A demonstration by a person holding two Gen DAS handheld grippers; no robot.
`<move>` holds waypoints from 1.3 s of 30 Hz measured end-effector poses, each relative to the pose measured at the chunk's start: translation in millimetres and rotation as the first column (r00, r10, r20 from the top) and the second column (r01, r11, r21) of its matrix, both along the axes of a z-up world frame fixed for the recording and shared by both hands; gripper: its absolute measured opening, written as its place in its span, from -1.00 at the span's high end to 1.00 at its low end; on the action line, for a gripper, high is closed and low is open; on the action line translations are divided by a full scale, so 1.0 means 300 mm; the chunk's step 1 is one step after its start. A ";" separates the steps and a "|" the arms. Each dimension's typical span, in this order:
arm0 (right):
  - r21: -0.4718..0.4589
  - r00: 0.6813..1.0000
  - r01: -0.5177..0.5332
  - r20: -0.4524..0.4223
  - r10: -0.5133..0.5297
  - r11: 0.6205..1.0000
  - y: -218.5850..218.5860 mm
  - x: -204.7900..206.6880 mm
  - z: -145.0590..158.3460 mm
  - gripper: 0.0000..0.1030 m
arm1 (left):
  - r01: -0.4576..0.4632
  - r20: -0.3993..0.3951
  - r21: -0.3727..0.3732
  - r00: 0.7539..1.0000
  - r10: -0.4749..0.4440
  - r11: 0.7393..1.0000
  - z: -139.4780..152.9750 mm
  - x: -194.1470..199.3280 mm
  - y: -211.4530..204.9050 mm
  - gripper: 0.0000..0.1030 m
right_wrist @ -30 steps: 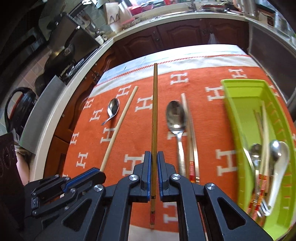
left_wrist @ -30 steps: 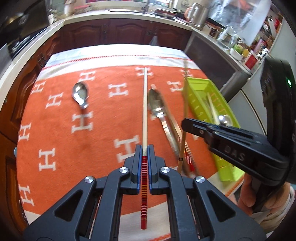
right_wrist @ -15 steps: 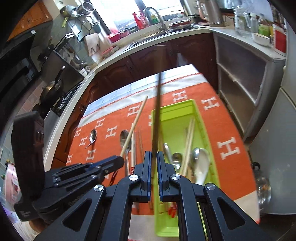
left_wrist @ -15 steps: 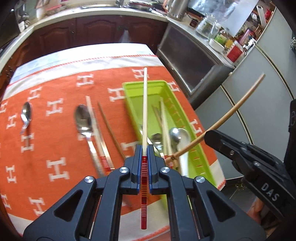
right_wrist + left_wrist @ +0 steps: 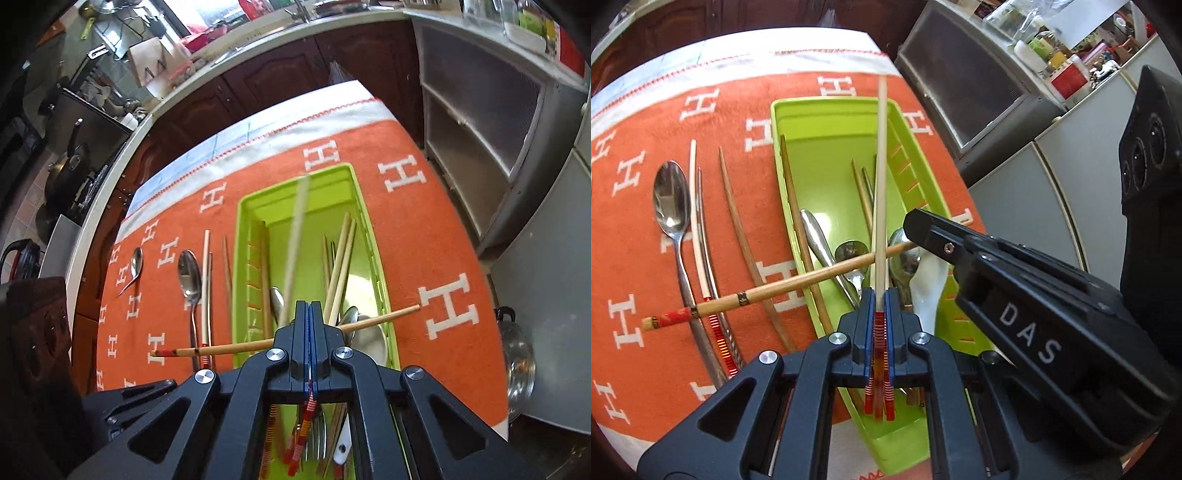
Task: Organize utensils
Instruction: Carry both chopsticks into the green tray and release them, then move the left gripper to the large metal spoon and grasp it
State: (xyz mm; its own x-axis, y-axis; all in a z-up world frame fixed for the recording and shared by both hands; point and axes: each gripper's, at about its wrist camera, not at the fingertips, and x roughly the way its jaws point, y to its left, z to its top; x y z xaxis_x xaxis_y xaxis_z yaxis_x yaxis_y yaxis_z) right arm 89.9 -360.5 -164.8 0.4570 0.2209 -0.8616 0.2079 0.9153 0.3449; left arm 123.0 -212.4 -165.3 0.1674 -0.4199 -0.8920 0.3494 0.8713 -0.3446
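My left gripper (image 5: 878,295) is shut on a pale chopstick (image 5: 881,184) with a red striped end, held lengthwise over the green tray (image 5: 783,147). My right gripper (image 5: 310,314) is shut with nothing between its jaws. The brown chopstick (image 5: 236,347) with a red end lies crosswise over the tray (image 5: 243,236); it also shows in the left wrist view (image 5: 783,286). The tray holds several chopsticks and spoons. A blurred pale chopstick (image 5: 295,240) hangs over the tray in the right wrist view.
On the orange cloth (image 5: 639,258) left of the tray lie a large spoon (image 5: 670,206), a white chopstick (image 5: 696,221) and a thin brown chopstick (image 5: 738,229). A small spoon (image 5: 135,266) lies further left. Grey cabinets (image 5: 480,122) stand to the right.
My right gripper has let go of the brown chopstick, which now lies across the tray, and the jaws are shut empty. My left gripper has come lower over the tray with its chopstick.
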 end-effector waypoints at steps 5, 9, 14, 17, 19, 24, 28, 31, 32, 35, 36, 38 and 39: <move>0.051 1.000 0.012 -0.014 -0.012 0.999 -0.009 0.024 -0.052 0.87 | 0.027 -0.005 0.038 1.000 -0.027 0.999 -0.028 0.014 -0.009 0.81; 0.084 0.999 0.036 -0.004 -0.036 0.996 -0.019 0.013 -0.060 0.65 | 0.027 0.014 0.026 1.000 -0.027 0.999 -0.003 0.012 0.013 0.45; 0.105 0.999 0.020 0.033 -0.024 0.994 -0.004 -0.031 -0.022 0.47 | 0.047 0.070 0.046 0.996 -0.050 0.998 0.070 -0.014 0.065 0.41; 0.105 0.999 -0.002 0.050 -0.004 0.994 0.019 -0.047 0.003 0.38 | 0.057 0.114 0.076 0.991 -0.065 0.995 0.109 -0.027 0.122 0.41; 0.093 0.998 -0.018 0.057 0.013 0.996 0.037 -0.049 0.010 0.37 | 0.057 0.159 0.109 0.984 -0.074 0.992 0.125 -0.024 0.161 0.41; 0.037 0.998 -0.048 0.041 0.046 0.998 0.091 -0.023 -0.006 0.37 | 0.103 0.199 0.182 0.970 -0.139 0.978 0.107 0.011 0.233 0.41; -0.008 0.998 -0.065 0.013 0.065 0.998 0.136 -0.003 -0.034 0.45 | 0.196 0.172 0.189 0.958 -0.229 0.962 0.062 0.022 0.224 0.41; 0.017 0.999 -0.050 -0.020 0.050 0.999 0.134 0.012 -0.068 0.50 | 0.257 0.088 0.136 0.959 -0.270 0.957 0.026 0.020 0.211 0.41; 0.019 0.999 -0.044 -0.025 0.045 0.999 0.130 0.019 -0.078 0.50 | 0.272 0.068 0.116 0.957 -0.281 0.955 0.019 0.016 0.208 0.41; 0.026 0.999 -0.022 -0.032 0.023 0.999 0.118 0.029 -0.101 0.57 | 0.291 0.036 0.061 0.955 -0.293 0.955 0.013 0.002 0.197 0.41; 0.025 0.999 -0.018 -0.033 0.018 1.000 0.114 0.030 -0.109 0.63 | 0.285 0.041 0.065 0.957 -0.288 0.956 0.012 -0.008 0.186 0.42; 0.016 0.999 -0.011 -0.043 0.011 1.000 0.111 0.039 -0.125 0.66 | 0.276 0.051 0.061 0.959 -0.279 0.959 0.019 -0.011 0.187 0.42; 0.014 0.999 -0.007 -0.047 0.008 1.000 0.107 0.043 -0.133 0.66 | 0.267 0.048 0.052 0.962 -0.270 0.962 0.019 -0.008 0.191 0.42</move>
